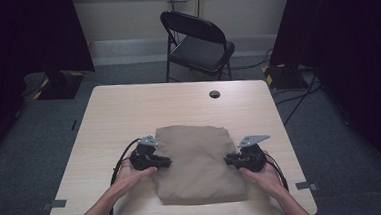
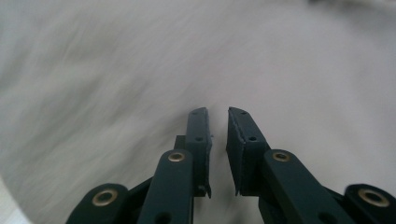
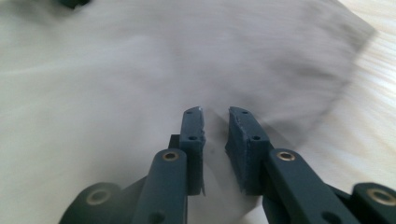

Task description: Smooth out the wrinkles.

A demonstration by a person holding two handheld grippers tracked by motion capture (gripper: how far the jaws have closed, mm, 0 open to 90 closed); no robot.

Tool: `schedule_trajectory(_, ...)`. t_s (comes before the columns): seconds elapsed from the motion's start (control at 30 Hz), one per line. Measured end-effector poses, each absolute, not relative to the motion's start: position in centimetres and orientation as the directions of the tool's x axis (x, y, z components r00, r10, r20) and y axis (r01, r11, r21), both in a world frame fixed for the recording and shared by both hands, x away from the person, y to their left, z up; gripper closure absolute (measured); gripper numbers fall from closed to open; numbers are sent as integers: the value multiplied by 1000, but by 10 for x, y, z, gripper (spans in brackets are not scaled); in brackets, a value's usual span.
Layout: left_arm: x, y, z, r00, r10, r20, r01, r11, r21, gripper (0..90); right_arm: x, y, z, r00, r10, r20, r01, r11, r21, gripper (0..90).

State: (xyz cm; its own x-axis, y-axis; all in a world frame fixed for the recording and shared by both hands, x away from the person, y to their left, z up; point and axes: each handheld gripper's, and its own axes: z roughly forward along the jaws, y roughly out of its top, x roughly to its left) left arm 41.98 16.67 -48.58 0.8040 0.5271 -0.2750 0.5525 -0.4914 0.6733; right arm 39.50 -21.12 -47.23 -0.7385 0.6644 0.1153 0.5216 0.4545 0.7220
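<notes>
Matt tan cloth (image 1: 197, 162), soft weave, pale smooth wood-grain table (image 1: 128, 111), matt black plastic tongs (image 2: 217, 114)

A pale wooden rectangular table (image 1: 124, 116) with a round cable hole (image 1: 214, 94) near its far edge carries one thing — a folded tan cloth (image 1: 197, 162), lying flat toward the near side.

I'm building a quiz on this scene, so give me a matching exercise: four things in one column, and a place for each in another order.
Things:
1. folded tan cloth
2. left gripper
3. black folding chair
4. round hole

Places:
A. on the floor beyond the table
B. in the tabletop, near its far edge
C. at the cloth's left edge
D. lying on the table's near half

Pairs: 1-D, 2-C, 3-A, 4-B
</notes>
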Motion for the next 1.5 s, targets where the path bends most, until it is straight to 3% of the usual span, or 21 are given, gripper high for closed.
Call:
schedule_trajectory(0.4,419,176,-493,803,543,-247,537,-479,694,843,402,-214,-488,-748,661,58,502,506,701,854)
schedule_trajectory(0.5,420,177,-491,793,550,-263,556,-476,681,814,400,-213,-485,-754,654,63,501,511,698,761)
schedule_trajectory(0.67,418,176,-487,801,535,-269,548,-477,687,798,381,-217,-464,-793,590,149,471,440,765,749)
schedule_trajectory(0.77,419,173,-490,798,544,-259,552,-490,674,799,361,-219,-458,-834,529,159,438,456,775,737)
schedule_trajectory(0.9,420,173,-491,793,553,-257,556,-483,676,803,336,-222,-459,-879,450,157,398,513,761,639)
schedule_trajectory(1.13,422,175,-492,789,549,-274,564,-473,677,808,322,-234,-465,-894,410,181,395,532,749,457)
schedule_trajectory(1.33,423,176,-492,786,548,-286,570,-466,677,811,321,-229,-478,-917,373,140,358,618,700,398)
schedule_trajectory(1.5,424,177,-493,783,547,-295,576,-459,676,811,319,-228,-485,-928,362,87,319,653,687,421)
